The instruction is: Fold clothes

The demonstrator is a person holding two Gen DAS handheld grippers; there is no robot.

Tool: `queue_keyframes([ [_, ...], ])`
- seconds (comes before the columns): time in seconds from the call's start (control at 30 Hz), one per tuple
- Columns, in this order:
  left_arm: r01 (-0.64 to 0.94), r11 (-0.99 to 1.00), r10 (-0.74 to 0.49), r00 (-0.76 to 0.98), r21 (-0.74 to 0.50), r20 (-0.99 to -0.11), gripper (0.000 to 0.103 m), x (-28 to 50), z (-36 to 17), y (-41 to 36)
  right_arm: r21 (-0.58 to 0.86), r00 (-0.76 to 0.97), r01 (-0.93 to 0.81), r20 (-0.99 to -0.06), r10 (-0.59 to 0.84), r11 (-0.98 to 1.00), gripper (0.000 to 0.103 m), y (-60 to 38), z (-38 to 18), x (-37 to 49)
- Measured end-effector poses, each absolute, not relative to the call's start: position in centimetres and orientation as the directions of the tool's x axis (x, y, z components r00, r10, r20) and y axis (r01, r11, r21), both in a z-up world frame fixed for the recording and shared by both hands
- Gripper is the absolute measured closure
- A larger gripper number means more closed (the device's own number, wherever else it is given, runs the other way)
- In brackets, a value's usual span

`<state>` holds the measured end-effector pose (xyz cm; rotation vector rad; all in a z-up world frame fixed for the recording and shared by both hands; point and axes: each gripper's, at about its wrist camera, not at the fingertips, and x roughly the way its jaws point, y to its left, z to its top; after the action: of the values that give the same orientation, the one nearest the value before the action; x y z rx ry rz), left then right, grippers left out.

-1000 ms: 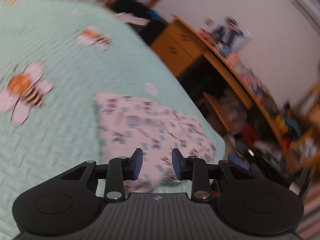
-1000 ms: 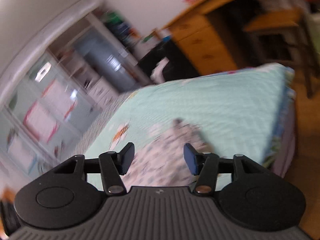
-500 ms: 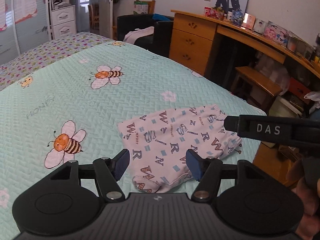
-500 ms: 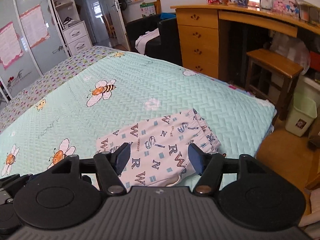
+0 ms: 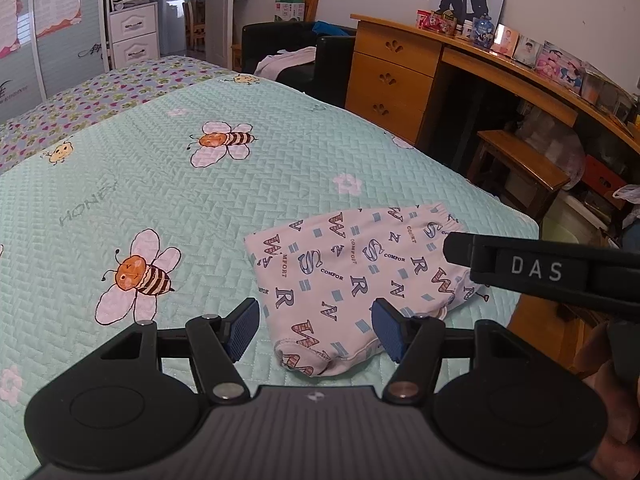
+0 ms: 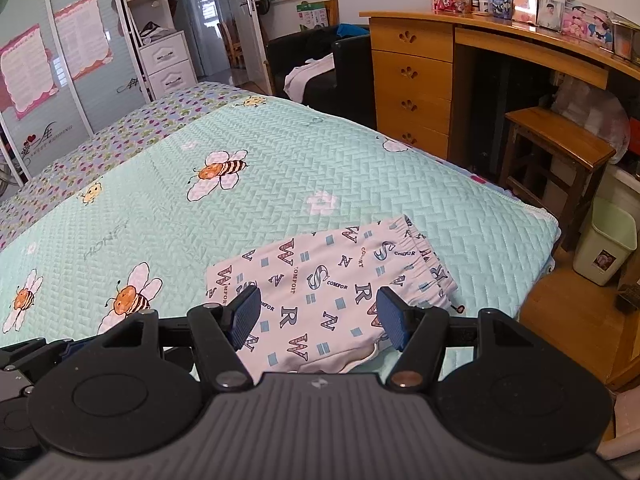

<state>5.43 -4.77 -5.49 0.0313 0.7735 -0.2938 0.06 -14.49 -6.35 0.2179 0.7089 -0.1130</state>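
Observation:
A folded white garment (image 5: 352, 276) printed with letters lies flat near the corner of the bed (image 5: 160, 200). It shows in the right wrist view too, as the same folded garment (image 6: 320, 280) with its elastic waistband toward the right. My left gripper (image 5: 316, 330) hovers above the garment's near edge, open, nothing between its blue pads. My right gripper (image 6: 320, 318) also hangs open above the garment without touching it. Part of the right gripper's black body (image 5: 552, 272) crosses the left wrist view at the right.
The bed has a mint quilted cover with bee prints. A wooden desk with drawers (image 6: 412, 80) and a wooden stool (image 6: 556, 148) stand beyond the bed's right edge. A pale waste bin (image 6: 608, 244) sits on the floor. A black chair with clothes (image 5: 296, 60) is at the back.
Both grippers opened wider and rose off the garment, rolling level from a tilted, blurred view. In the last half second neither has moved.

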Motion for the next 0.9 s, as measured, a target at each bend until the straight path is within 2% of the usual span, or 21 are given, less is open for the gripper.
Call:
queue_keyframes([
  [0.5, 0.280, 0.957, -0.254, 0.675, -0.079, -0.693, 0.038, 5.1, -5.4, -5.0, 0.149, 0.757, 0.180, -0.652, -0.040, 0.972, 0.039, -14.2, -6.4, -0.3],
  [0.6, 0.276, 0.958, -0.246, 0.667, -0.074, -0.703, 0.034, 4.9, -5.4, -4.8, 0.128, 0.760, 0.185, -0.647, -0.059, 0.974, 0.038, -13.9, -6.3, -0.6],
  [0.73, 0.294, 0.952, -0.267, 0.667, -0.084, -0.695, 0.034, 4.3, -5.3, -4.3, 0.152, 0.781, 0.152, -0.624, -0.025, 0.977, 0.038, -13.4, -6.3, -1.4],
  [0.8, 0.303, 0.949, -0.277, 0.676, -0.085, -0.682, 0.030, 3.8, -5.2, -4.0, 0.165, 0.799, 0.143, -0.601, -0.015, 0.976, 0.027, -13.1, -6.2, -2.0],
  [0.9, 0.286, 0.951, -0.290, 0.699, -0.115, -0.654, 0.019, 3.0, -5.1, -2.8, 0.174, 0.839, 0.155, -0.544, -0.036, 0.972, 0.021, -12.7, -5.9, -3.4],
])
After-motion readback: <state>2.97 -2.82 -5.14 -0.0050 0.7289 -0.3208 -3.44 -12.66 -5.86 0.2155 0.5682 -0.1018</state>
